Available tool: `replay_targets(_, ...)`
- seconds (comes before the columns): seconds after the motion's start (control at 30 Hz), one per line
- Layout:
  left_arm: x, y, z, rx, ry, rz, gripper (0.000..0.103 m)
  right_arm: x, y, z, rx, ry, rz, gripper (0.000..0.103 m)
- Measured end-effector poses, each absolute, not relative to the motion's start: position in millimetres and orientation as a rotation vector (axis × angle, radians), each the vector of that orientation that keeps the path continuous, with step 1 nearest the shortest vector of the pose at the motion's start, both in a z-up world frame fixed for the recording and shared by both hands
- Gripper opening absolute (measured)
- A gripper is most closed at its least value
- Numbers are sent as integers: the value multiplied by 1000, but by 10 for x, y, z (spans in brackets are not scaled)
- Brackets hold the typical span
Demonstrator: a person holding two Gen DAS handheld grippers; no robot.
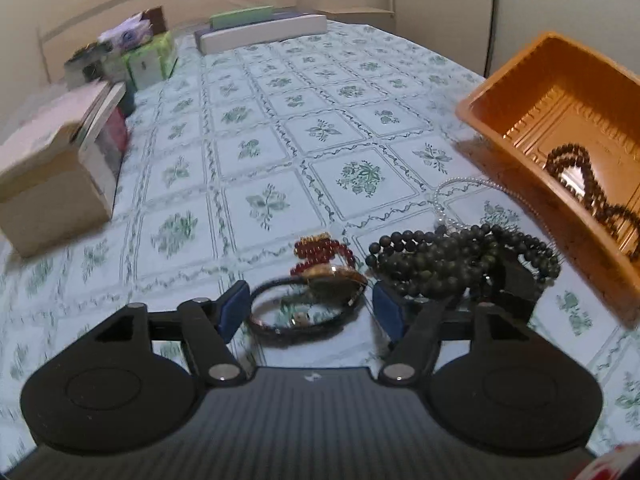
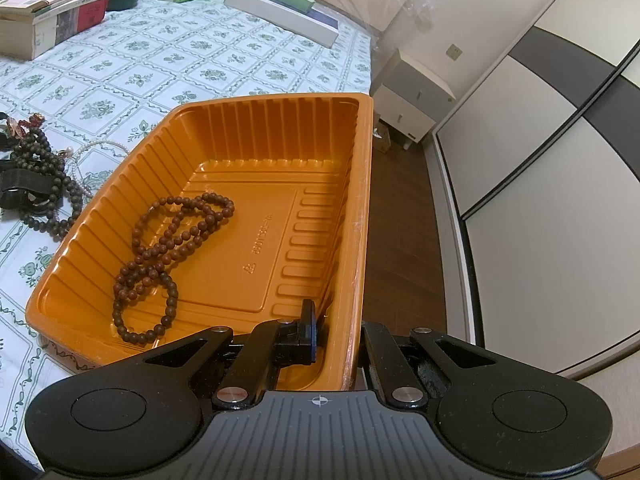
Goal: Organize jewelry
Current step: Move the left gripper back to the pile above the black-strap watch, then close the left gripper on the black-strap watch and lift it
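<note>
A left gripper (image 1: 308, 312) is hanging low over a floral tablecloth (image 1: 280, 128) with its blue-padded jaws standing wide, a black cord bracelet (image 1: 298, 312) with a gold-toned piece lying on the cloth in the gap between them, touched by neither pad. Just above it in the left wrist view, a red bead bracelet (image 1: 322, 250) is lying beside a heap of dark bead strands (image 1: 460, 258), and a thin white bead necklace (image 1: 460, 200) is trailing from that heap toward the orange tray (image 1: 516, 60) at the right edge of the frame. In the right wrist view, the right gripper (image 2: 340, 340) is pinching the tray's near right wall, one finger inside the tray and the other outside it, jaws drawn tight on the thin plastic. A brown bead strand (image 2: 172, 256) is lying coiled on the tray floor at centre left of that frame. The tray is sitting at the table's edge, with a dark wooden floor (image 2: 400, 216) showing beyond it. Boxes (image 1: 60, 176) and green tissue packs (image 1: 154, 60) are lining the upper left of the left wrist view, which is blurred toward that side.
</note>
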State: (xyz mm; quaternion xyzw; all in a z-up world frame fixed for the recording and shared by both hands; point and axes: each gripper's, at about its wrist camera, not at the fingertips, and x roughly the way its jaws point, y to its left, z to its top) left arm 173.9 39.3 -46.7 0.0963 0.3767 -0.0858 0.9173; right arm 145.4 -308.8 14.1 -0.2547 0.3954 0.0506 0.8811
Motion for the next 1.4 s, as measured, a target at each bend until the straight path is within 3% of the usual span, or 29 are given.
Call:
replay_targets(0.27,1925,324,-598,325,808,-264,70,1450,-3088,134,-530,823,104,4)
replay_targets(0.33,1921,333,-584,326,805,-259,60,1449,-3089,134,-530,823,104,4)
replay_targets(0.5,1867,364,-559,314,803,-257,48,1457,-3090,132,-530,824,103,4)
replay_targets(0.83,1664,438,-416,293,749,-226,42,1457,-3095,134,-529,825,103,4)
replay_targets(1.07,1501,510,-417,307,788,-232,43,1458,-3092,132,-530,824,103,4)
replay_targets(1.23,1359,566,-493,304,805,-231,54,1457,-3092,131,-529,824,103,4)
replay_targets(1.4,1365,568,-587,327,794,-242,57,1461,-3091,134,-530,824,102,4)
